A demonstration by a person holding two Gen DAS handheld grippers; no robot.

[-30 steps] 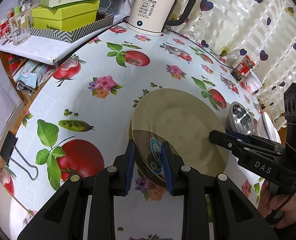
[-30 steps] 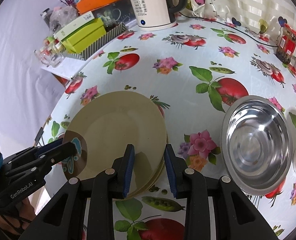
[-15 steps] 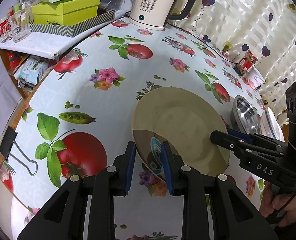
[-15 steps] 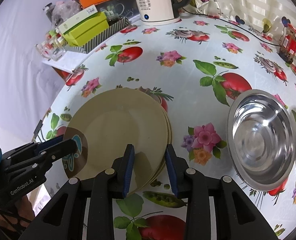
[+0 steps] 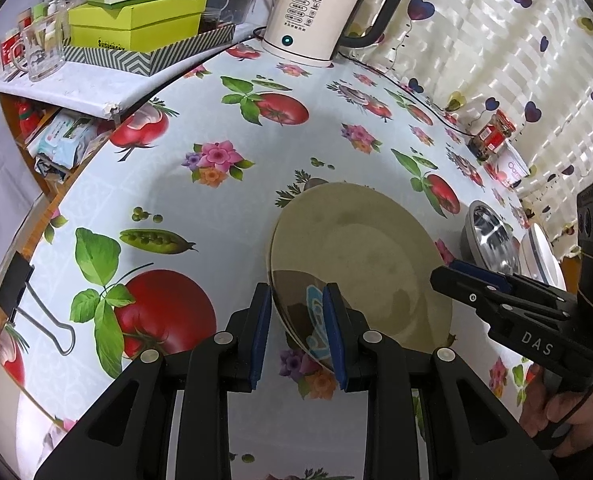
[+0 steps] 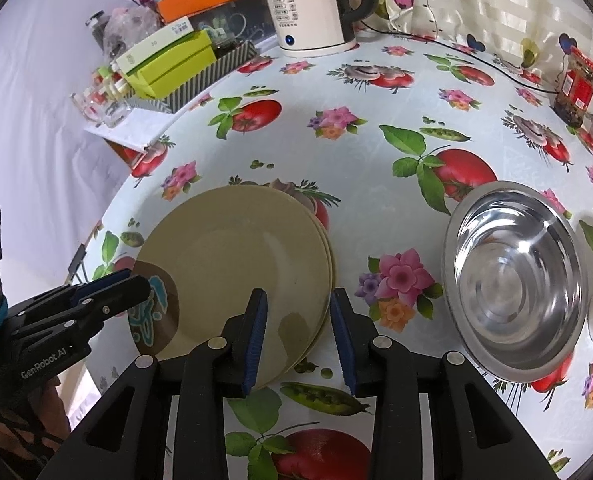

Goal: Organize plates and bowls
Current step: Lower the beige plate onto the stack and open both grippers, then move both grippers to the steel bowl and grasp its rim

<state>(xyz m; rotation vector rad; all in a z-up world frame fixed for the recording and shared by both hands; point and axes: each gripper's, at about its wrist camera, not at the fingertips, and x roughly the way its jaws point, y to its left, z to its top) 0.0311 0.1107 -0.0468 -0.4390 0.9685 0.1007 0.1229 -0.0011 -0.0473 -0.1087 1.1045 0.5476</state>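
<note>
Plates (image 6: 232,264) sit stacked on the worktop (image 6: 376,92), beige and shiny, the top one lying slightly off-centre so the rims of those beneath peek out on its right side. The left gripper (image 5: 296,320) is right at the near-left rim, its blue-padded fingers (image 5: 261,320) straddling the edge where a brown patch with a blue motif marks the plate; the jaws stand apart with the rim between them, and whether the pads actually touch it cannot be told. Over on the other side, the right gripper (image 6: 298,332) hovers at the stack's right edge, jaws spread wide, grasping nothing, with the plate rims showing in the gap between its fingers. From the left wrist view it comes in from the right (image 5: 456,276), its tip over the plate surface. Just to the right of the stack, apart from it, a steel bowl (image 6: 516,280) stands upright on the flowered tablecloth. At the far edge a white kettle (image 5: 316,16) reads 55 on its display, with green boxes (image 5: 136,20) on a shelf to its left.
</note>
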